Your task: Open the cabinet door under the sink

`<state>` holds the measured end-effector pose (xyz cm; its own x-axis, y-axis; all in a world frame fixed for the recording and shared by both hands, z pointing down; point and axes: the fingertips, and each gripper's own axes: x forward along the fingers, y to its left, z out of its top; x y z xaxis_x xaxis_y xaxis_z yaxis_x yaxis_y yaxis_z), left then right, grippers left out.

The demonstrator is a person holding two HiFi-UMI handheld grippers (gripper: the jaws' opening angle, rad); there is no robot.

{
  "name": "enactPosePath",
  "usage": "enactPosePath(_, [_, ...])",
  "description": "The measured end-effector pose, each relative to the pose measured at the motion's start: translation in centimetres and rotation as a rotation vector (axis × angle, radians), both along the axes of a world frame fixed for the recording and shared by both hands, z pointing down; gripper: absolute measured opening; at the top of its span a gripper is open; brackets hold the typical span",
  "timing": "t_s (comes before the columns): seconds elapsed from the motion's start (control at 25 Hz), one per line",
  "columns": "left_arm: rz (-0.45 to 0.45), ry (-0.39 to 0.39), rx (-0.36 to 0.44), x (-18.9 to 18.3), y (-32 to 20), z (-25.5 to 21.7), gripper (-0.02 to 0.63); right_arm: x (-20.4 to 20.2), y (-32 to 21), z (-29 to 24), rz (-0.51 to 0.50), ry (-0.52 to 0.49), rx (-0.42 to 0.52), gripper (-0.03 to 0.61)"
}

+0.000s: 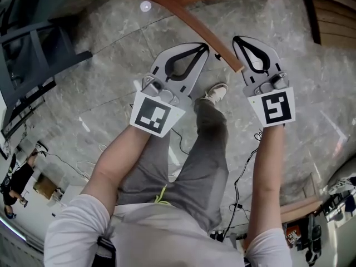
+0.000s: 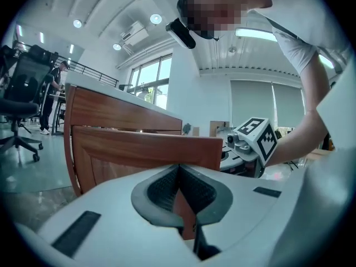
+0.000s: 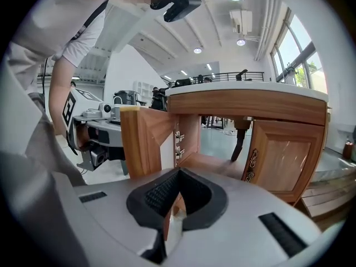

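Both tongs are closed, tips meeting, with nothing clamped; only wood shows behind the gaps.

- Left tongs (image 1: 203, 48) (image 2: 178, 168): the tip sits just beside the top edge of the cabinet door (image 1: 194, 24). I can't confirm contact. Its own view faces the door's panelled face (image 2: 144, 149).
- Right tongs (image 1: 238, 39) (image 3: 178, 172): they sit on the other side of the door's free end. They look past the door's edge (image 3: 136, 141) into the open cabinet.
- Hinges (image 3: 178, 141) are visible on the inner wall.
- A second door (image 3: 281, 149) at right is shut.

The cabinet door stands swung out over the grey marble floor (image 1: 111, 82), passing between the two tongs. The person's shoe (image 1: 217, 92) is on the floor below the door's end.
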<state>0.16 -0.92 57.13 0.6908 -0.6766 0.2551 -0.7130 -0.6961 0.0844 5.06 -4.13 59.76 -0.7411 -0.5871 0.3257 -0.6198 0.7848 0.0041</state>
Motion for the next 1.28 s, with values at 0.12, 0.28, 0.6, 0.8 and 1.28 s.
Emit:
enactPosePath(0.12, [-0.027, 0.006, 0.003, -0.4, -0.1, -1.0, 0.018, -0.5, 0.6, -0.9, 0.006, -0.024, -0.014, 0.029])
enactPosePath(0.28, [-0.045, -0.021, -0.013, -1.3, 0.3, -1.8, 0.018, -1.9, 1.7, -1.8, -0.038, -0.028, -0.034, 0.029])
enactPosePath(0.6, [-0.1, -0.067, -0.068, -5.2, 2.2, -3.2, 0.018, -7.0, 5.9, -2.5, -0.211, 0.051, -0.11, 0.029])
enactPosePath(0.8, [-0.181, -0.059, -0.1, -8.6, 2.3, -4.3, 0.018, -10.1, 7.9, -4.0, -0.253, 0.021, -0.151, 0.029])
enactPosePath(1.28, [-0.126, -0.069, -0.008, -9.5, -0.6, -13.1, 0.018, -9.6, 2.7, -14.8, -0.003, -0.094, -0.125, 0.029])
